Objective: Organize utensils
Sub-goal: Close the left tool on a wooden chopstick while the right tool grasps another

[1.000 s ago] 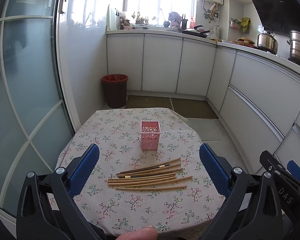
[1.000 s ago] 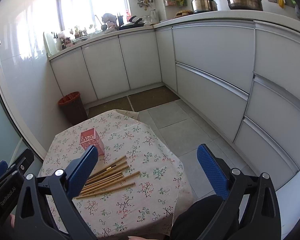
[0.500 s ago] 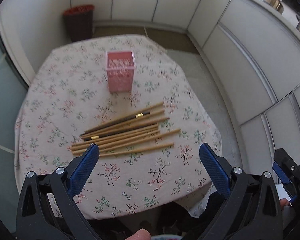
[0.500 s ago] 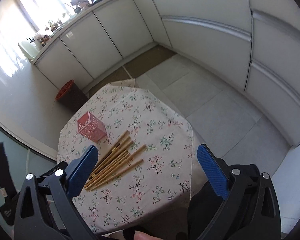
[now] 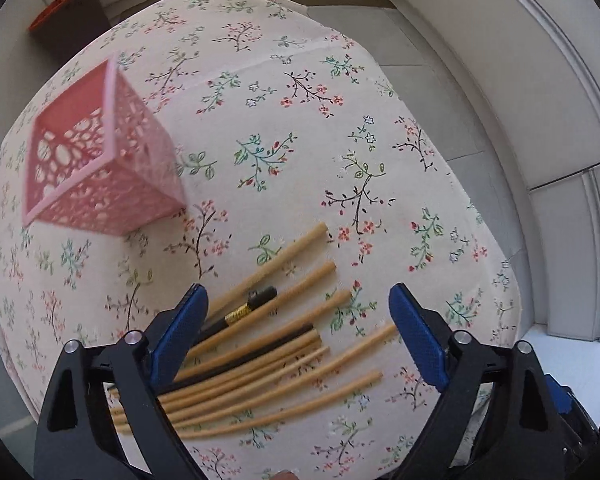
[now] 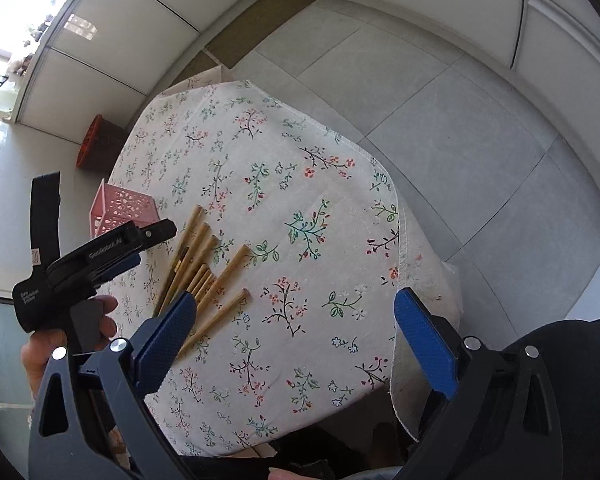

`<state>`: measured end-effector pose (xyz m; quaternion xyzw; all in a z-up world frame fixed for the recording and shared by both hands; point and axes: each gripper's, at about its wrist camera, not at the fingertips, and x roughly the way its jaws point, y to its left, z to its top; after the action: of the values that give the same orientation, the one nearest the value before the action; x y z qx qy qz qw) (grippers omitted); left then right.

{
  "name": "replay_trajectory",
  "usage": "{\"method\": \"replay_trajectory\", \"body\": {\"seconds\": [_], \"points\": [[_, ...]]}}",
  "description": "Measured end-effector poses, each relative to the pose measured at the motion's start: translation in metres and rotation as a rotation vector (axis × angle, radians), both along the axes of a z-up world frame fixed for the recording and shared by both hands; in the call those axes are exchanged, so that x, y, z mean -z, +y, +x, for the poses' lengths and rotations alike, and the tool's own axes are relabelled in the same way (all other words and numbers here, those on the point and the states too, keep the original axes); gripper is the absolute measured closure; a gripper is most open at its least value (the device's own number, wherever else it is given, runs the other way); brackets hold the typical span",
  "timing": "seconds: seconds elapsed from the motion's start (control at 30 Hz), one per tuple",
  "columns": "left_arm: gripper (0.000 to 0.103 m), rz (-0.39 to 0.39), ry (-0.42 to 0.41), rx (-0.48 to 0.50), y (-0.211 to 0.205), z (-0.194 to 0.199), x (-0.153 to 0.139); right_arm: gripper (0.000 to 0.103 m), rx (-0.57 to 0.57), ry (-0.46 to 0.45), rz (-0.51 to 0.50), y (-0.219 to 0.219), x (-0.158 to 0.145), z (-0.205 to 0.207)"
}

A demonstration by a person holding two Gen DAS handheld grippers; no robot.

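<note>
Here both claws gape: left claw [image 5: 296, 322] low over chopsticks [image 5: 284, 360], right claw [image 6: 294, 320] higher.

chopsticks [image 5: 276, 364] near ends hidden behind left tongs [image 5: 296, 334]; pink basket [image 5: 100, 168] motion-blurred

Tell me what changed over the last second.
Both grippers dropped toward the table; the left gripper now hangs open just over the chopsticks, and the right gripper is open too. Nothing was grabbed. Chopsticks and the pink basket stayed put.
</note>
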<state>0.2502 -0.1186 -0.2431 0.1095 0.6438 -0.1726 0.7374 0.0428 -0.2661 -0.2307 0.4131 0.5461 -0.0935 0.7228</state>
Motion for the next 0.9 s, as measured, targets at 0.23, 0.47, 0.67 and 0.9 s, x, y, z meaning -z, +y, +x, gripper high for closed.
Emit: {"method": "replay_trajectory", "body": {"seconds": [0.23, 0.47, 0.67, 0.9], "points": [[0.041, 0.068, 0.028, 0.047, 0.0, 0.019, 0.032, 0.007, -0.033, 0.041, 0.09, 0.003, 0.028, 0.016], [0.049, 0.033, 0.032, 0.068, 0.009, 0.034, 0.035, 0.007, -0.054, 0.079, 0.145, 0.015, 0.041, 0.022], [0.05, 0.067, -0.008, 0.131, 0.001, 0.025, 0.042, 0.007, -0.044, 0.106, 0.148, 0.018, 0.043, 0.021], [0.079, 0.029, -0.011, 0.161, -0.002, 0.015, 0.036, 0.007, -0.042, 0.154, 0.177, 0.028, 0.048, 0.028]]}}
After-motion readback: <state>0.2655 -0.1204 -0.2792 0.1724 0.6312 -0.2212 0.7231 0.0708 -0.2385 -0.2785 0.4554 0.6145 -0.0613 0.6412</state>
